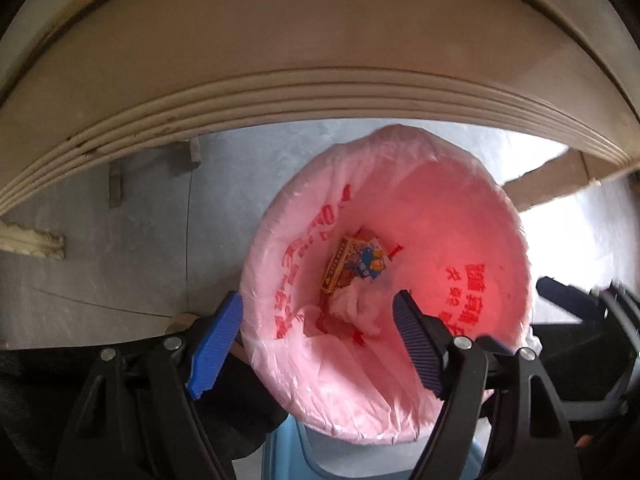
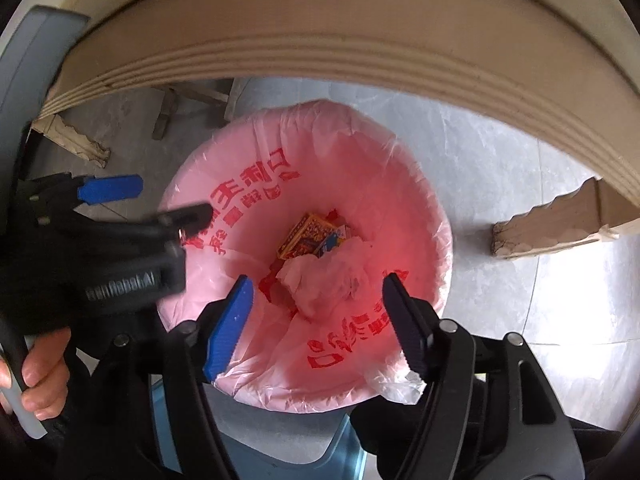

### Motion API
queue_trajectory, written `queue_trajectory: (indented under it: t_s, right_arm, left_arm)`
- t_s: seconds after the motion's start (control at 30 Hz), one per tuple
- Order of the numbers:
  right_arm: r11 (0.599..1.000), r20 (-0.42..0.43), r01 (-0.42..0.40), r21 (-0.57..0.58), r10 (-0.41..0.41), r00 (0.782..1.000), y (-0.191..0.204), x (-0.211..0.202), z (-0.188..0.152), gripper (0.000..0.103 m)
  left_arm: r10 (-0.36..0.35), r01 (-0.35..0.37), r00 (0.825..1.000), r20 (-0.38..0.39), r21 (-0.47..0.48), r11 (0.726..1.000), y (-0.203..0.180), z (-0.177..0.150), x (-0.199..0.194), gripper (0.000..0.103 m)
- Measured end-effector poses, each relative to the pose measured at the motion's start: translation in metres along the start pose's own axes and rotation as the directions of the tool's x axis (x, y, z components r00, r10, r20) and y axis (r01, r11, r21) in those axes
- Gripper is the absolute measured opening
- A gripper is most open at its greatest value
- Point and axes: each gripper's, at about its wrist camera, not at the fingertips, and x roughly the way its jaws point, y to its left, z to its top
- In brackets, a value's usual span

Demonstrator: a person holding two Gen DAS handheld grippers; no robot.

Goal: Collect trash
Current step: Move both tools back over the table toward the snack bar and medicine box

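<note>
While both of my grippers hang over the bin, pointing almost straight down, neither has hold of anything. My left gripper (image 1: 318, 336) stands with its jaws well apart and empty, and below and between its fingers sits the pink bag (image 1: 460, 236) lining the trash bin. My right gripper (image 2: 316, 320) is likewise parted wide with nothing between its pads, and directly beneath it lies a crumpled white wad (image 2: 324, 276) of tissue or thin plastic (I cannot tell which). Just beyond the wad, farther from my fingertips, a small printed carton (image 2: 308, 236) rests at the bottom of the bag. Both pieces of trash are inside the bin, so this drop looks finished. Past the bin, a ridged table edge (image 1: 320, 92) arches across the top of both views. My worry is on the way out: the bag's loose rim lies close to my lower fingers, and lifting carelessly could snag the film and drag the liner off. Raising either gripper too far forward could knock that table edge.
</note>
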Motion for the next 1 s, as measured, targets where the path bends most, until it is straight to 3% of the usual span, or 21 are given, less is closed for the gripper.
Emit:
queue_trajectory:
  t_s: [0.23, 0.33, 0.47, 0.5, 0.53, 0.63, 0.83, 1.0]
  right_arm:
    - [0.999, 0.082, 0.037, -0.005, -0.037, 0.996, 0.001, -0.041, -0.01, 0.066]
    - [0.998, 0.131, 0.061, -0.001, -0.061, 0.99, 0.002, -0.07, -0.012, 0.067]
    - [0.998, 0.239, 0.053, 0.027, -0.057, 0.969, 0.004, -0.125, -0.013, 0.069]
    - [0.998, 0.265, 0.054, 0.028, -0.059, 0.963, 0.005, -0.137, -0.013, 0.073]
    - [0.998, 0.292, 0.056, 0.024, -0.061, 0.955, 0.007, -0.15, -0.013, 0.078]
    - [0.998, 0.384, 0.069, 0.004, -0.066, 0.921, 0.016, -0.192, -0.012, 0.078]
    - [0.997, 0.531, 0.074, -0.023, -0.051, 0.846, 0.027, -0.267, -0.008, 0.079]
    - [0.993, 0.615, 0.11, -0.04, -0.062, 0.786, 0.033, -0.31, -0.002, 0.081]
  left_arm:
    - [0.066, -0.067, 0.992, 0.105, 0.007, 0.998, 0.006, -0.02, -0.061, 0.076]
    - [0.106, -0.105, 0.978, 0.18, -0.016, 0.994, 0.01, -0.025, -0.101, 0.082]
    - [0.133, -0.126, 0.959, 0.252, -0.045, 0.991, 0.015, -0.028, -0.149, 0.082]
    - [0.131, -0.123, 0.955, 0.265, -0.046, 0.991, 0.014, -0.028, -0.161, 0.082]
    - [0.133, -0.126, 0.953, 0.273, -0.044, 0.991, 0.014, -0.028, -0.176, 0.082]
    - [0.12, -0.108, 0.94, 0.319, -0.054, 0.993, 0.016, -0.025, -0.214, 0.083]
    - [0.17, -0.143, 0.864, 0.473, -0.094, 0.985, 0.013, -0.025, -0.294, 0.09]
    - [0.165, -0.127, 0.838, 0.521, -0.108, 0.986, 0.011, -0.023, -0.324, 0.091]
